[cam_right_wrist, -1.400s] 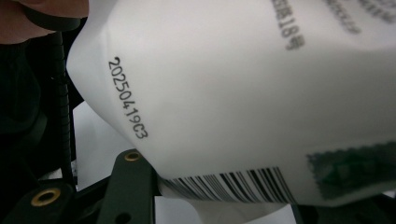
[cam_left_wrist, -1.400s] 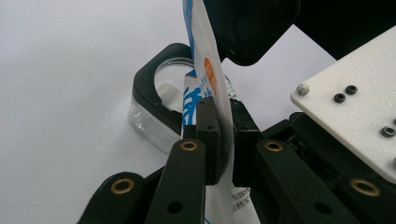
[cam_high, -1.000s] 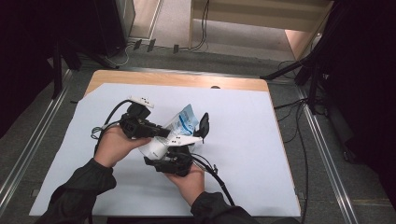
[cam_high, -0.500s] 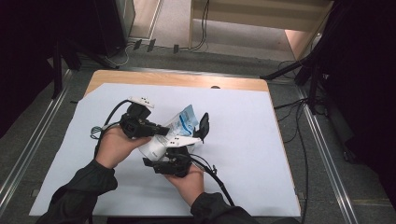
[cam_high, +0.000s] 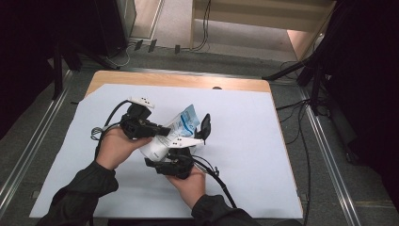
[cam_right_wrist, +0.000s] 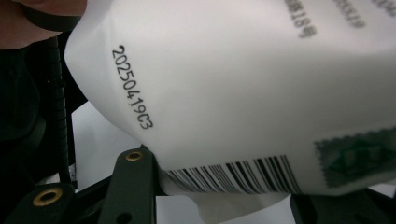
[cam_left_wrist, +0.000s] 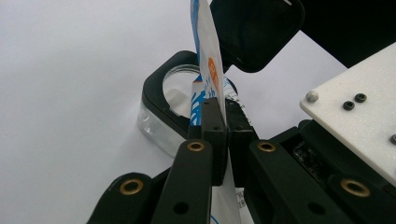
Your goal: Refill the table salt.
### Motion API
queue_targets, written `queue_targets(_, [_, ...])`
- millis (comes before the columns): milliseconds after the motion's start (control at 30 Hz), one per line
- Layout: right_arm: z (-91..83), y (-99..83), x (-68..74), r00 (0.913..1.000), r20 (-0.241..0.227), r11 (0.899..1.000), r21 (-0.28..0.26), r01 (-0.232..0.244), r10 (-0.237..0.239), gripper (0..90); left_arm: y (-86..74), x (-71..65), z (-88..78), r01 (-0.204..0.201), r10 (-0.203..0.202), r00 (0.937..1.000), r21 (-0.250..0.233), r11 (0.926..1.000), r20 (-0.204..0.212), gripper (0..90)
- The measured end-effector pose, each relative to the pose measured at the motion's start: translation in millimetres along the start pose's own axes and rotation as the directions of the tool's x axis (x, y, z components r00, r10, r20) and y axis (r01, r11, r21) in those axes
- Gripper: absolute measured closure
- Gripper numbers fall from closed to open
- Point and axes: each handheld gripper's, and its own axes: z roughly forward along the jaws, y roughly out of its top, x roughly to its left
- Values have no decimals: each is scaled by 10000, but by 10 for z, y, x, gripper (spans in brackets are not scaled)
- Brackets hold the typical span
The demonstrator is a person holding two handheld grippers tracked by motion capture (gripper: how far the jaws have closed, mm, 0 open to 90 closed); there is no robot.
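Under pouch (cam_right_wrist: pixel 243 93): barcode (cam_right_wrist: pixel 229 175), printed code.

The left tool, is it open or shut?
Shut: the left tool pinches the thin edge of the white-blue pouch.

Two grippers are counted: the left gripper (cam_high: pixel 162 128) and the right gripper (cam_high: pixel 200 136), one in each of two hands. One white and blue pouch (cam_high: pixel 176 132) is seen between them, over the middle of the table (cam_high: pixel 263 141). On the pouch one barcode (cam_right_wrist: pixel 233 175) and one printed date code (cam_right_wrist: pixel 132 87) are seen in the right gripper view. One clear round piece in a black frame (cam_left_wrist: pixel 173 93) is seen behind the pouch in the left gripper view. One white sheet (cam_high: pixel 244 179) is laid on the table.
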Motion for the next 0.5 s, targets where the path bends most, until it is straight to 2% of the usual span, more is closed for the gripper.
queue_targets(500, [5,0,2,10000,-38,9999,110,0,0,587,-2,-5,2,-22,22,10000,18,10000,-90,900])
